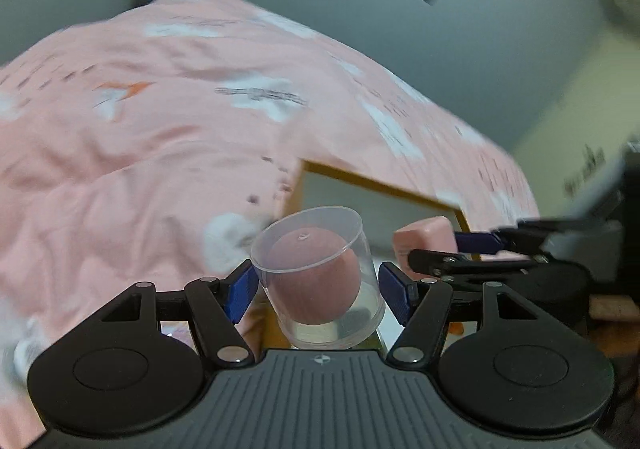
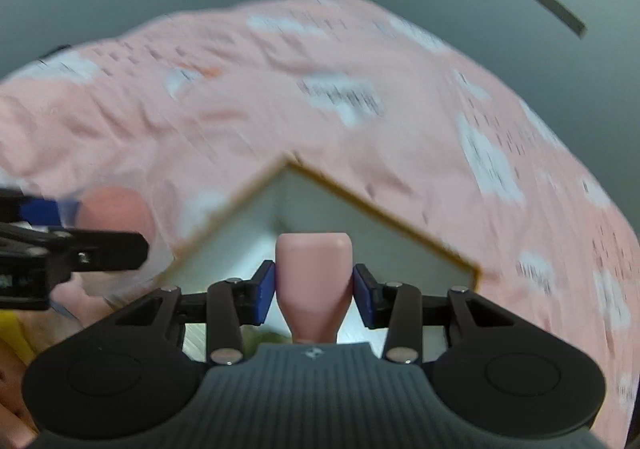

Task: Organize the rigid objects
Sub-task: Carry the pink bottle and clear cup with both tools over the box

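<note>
Now | left tool (image 1: pixel 318 289) grips clear cup (image 1: pixel 320 277), mouth tilted up-away | right tool (image 2: pixel 314 289) clamps pink piece (image 2: pixel 314 281), seemingly lengthwise.

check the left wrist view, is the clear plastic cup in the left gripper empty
No, the clear cup held between the left gripper's blue pads has a pink ball sitting inside it.

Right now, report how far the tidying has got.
Nothing shows as put away yet. In hand: the left gripper holds a clear cup with a pink ball inside; the right gripper clamps a pink bottle. Left: setting both down, probably in the open box.
</note>
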`<state>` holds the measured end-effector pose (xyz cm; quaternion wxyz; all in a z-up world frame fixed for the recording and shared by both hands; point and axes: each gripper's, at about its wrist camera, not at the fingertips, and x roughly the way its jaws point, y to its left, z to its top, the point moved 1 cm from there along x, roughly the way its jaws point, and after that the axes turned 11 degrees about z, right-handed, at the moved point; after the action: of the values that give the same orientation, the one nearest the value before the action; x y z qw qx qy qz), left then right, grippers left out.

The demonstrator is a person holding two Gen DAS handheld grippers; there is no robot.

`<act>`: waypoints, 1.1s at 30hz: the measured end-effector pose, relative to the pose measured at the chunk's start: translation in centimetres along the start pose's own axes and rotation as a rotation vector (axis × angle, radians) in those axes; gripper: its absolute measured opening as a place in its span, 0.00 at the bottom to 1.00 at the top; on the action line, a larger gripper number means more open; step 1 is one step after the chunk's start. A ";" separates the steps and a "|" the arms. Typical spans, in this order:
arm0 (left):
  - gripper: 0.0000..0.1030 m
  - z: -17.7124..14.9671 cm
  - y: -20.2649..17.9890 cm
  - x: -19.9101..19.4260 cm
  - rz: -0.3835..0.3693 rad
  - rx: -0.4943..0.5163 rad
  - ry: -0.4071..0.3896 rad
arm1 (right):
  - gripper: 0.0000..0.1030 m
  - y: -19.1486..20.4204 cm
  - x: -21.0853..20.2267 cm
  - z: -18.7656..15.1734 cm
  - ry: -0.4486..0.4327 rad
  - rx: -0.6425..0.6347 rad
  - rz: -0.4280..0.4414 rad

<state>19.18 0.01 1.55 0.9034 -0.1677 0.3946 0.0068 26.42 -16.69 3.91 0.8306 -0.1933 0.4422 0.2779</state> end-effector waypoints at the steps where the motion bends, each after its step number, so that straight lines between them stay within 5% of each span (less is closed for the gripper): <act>1: 0.74 -0.1 -0.8 0.7 -0.003 0.034 0.011 | 0.40 -0.6 0.5 -0.6 0.015 0.017 -0.010; 5: 0.74 -0.7 -2.2 3.2 -0.036 0.130 0.068 | 0.40 -3.0 2.6 -2.1 0.052 0.101 -0.011; 15: 0.74 -1.2 -5.4 4.9 0.033 0.407 -0.013 | 0.40 -4.2 6.0 -2.0 0.100 0.121 -0.016; 21: 0.73 -2.2 -6.5 7.7 0.034 0.474 0.076 | 0.40 -5.5 6.1 -2.2 0.115 0.153 -0.014; 33: 0.74 -2.1 -8.7 10.8 0.136 0.617 0.099 | 0.40 -5.0 7.5 -2.5 0.128 0.160 0.025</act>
<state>26.32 -10.12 -4.92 0.8888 0.1411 0.4317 -0.0609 31.45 -19.81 -3.30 0.8100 -0.1384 0.5173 0.2390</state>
